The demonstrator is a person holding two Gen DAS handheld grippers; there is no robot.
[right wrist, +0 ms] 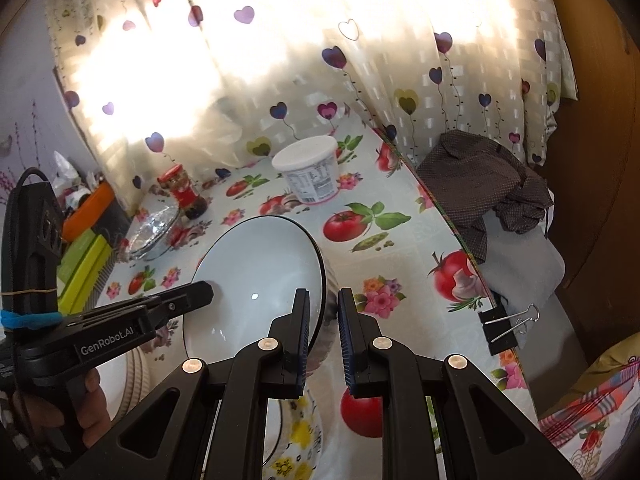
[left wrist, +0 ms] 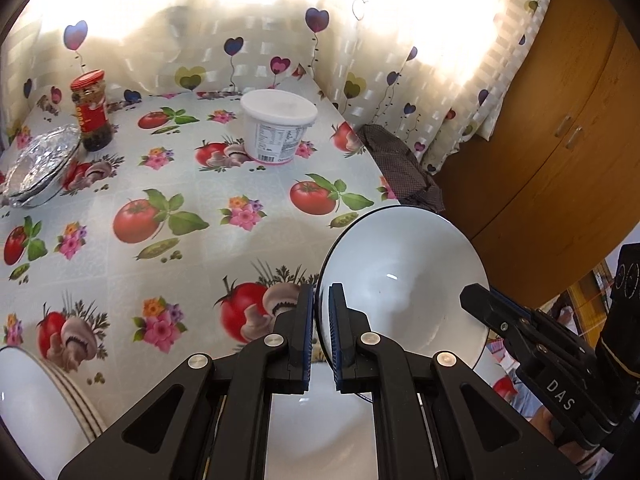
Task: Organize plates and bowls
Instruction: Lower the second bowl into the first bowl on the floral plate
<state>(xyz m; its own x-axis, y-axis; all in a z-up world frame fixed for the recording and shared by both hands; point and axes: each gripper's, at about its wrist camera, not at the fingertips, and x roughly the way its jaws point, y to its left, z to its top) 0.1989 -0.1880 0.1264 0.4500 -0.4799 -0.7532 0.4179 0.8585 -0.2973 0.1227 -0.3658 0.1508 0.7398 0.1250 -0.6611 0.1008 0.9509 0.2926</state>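
Note:
A white bowl with a thin dark rim [left wrist: 404, 280] is held tilted above the table between both grippers. My left gripper [left wrist: 321, 300] is shut on its left rim. My right gripper [right wrist: 323, 304] is shut on its right rim; the bowl shows in the right wrist view [right wrist: 260, 276]. Below it lies another white bowl [left wrist: 320, 428], and a flowered dish [right wrist: 298, 436] lies under my right gripper. A stack of white plates with ribbed rims [left wrist: 36, 412] sits at the lower left, also in the right wrist view [right wrist: 120, 380].
The table wears a tomato-print cloth [left wrist: 180, 216]. A white lidded tub [left wrist: 278, 126], a red-lidded jar [left wrist: 91, 110] and a foil-covered dish [left wrist: 40, 168] stand at the back. A dark cloth [right wrist: 480, 188] hangs off the right edge near a wooden cabinet [left wrist: 560, 140]. A binder clip [right wrist: 504, 326] grips the tablecloth edge.

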